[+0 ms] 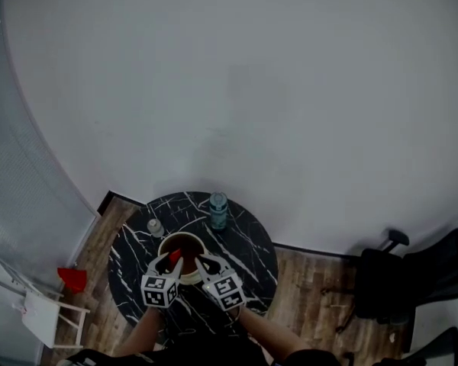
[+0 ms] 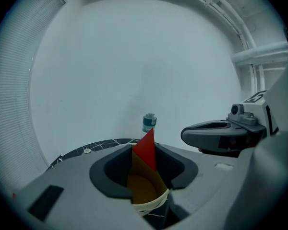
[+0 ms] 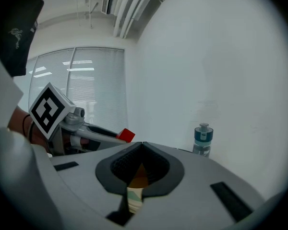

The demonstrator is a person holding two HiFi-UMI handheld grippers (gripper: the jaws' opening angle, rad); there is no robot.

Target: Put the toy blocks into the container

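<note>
Your left gripper [image 2: 145, 147] clamped on red block [image 2: 146, 155], likely a wedge, over the container [image 1: 185, 236] at its seven o'clock edge; your right gripper [image 3: 141, 145] pinched closed, empty, at five o'clock; bottle [image 1: 218, 210] beyond at one o'clock

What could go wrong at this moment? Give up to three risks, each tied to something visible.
1. The left tongs pinch the red block at their tips; it could slip out and miss the bowl.
2. The right tongs, shut and empty, hang close by over the same bowl; the two might collide.
3. The water bottle stands just beyond the bowl; an overreach could topple it.
</note>
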